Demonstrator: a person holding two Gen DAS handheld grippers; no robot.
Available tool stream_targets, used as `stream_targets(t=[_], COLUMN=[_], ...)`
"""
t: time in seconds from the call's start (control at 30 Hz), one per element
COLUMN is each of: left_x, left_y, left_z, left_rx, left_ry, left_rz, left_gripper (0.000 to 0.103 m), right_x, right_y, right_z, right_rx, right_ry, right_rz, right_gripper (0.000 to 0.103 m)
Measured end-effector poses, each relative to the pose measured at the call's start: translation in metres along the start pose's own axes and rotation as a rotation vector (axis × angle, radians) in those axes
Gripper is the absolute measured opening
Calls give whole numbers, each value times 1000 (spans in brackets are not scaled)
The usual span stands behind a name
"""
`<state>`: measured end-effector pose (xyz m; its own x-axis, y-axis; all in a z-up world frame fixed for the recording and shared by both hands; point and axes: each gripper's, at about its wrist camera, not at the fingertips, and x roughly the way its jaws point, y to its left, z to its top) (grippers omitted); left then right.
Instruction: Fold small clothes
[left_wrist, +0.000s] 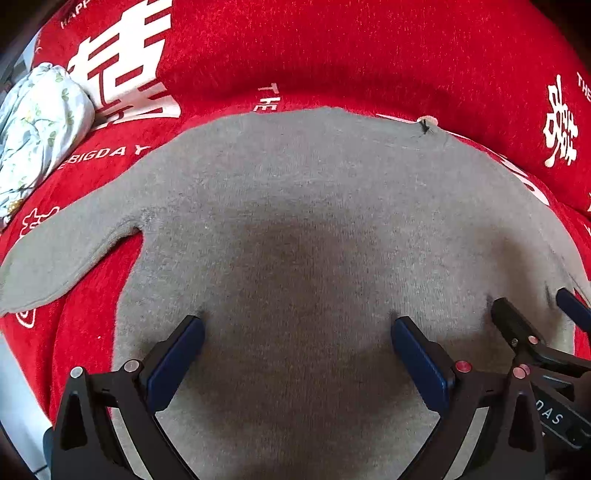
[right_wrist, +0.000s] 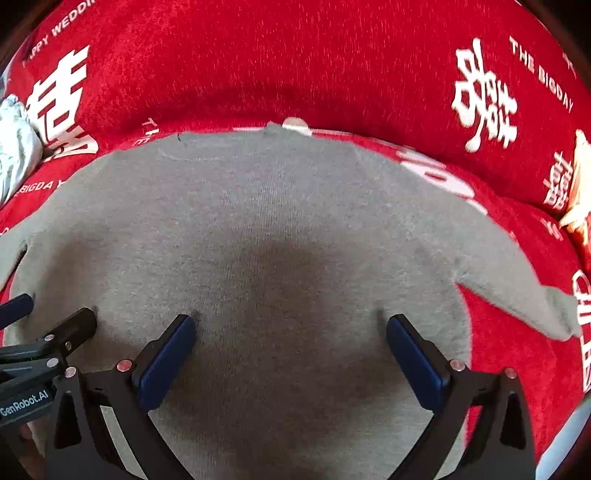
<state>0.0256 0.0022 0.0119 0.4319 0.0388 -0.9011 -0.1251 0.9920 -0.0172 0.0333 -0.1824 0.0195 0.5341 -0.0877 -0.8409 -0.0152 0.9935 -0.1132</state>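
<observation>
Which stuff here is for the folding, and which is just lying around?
For the folding:
grey jumper, spread flat
left tongs, open above it
right tongs, open above it

Just lying around:
flowery cloth bundle
red blanket underneath
yellowish thing at the edge, too blurred to tell

Both cameras ride low, close over the grey sweater (left_wrist: 295, 221), looking forward and down along their own fingers. Left wrist view sits toward the garment's left, catching its left sleeve (left_wrist: 55, 258) and the right gripper (left_wrist: 532, 317) at frame edge. Right wrist view mirrors it. Shared: sweater body, red cover (right_wrist: 295, 55), floral bundle (left_wrist: 37, 125).
</observation>
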Motion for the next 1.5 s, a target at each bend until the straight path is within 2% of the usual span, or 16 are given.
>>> stream_targets(t=[0.27,0.43,0.67,0.9,1.5], left_x=[-20,-28,-39,-44,-49], left_y=[3,4,2,-5,-53], left_z=[7,13,22,31,37], left_rx=[-24,-30,-24,-20,36], left_ry=[-46,-64,-93,-99,-127], left_rz=[34,80,105,103,112], left_gripper=[102,102,102,102,102], right_x=[-24,-29,-34,-38,-45], right_y=[1,-2,-10,-22,-71], right_z=[8,9,15,23,22], right_rx=[-9,4,25,58,140], right_ry=[-70,-79,-85,-96,-149], right_rz=[-3,1,19,15,-49], right_gripper=[103,103,103,103,103])
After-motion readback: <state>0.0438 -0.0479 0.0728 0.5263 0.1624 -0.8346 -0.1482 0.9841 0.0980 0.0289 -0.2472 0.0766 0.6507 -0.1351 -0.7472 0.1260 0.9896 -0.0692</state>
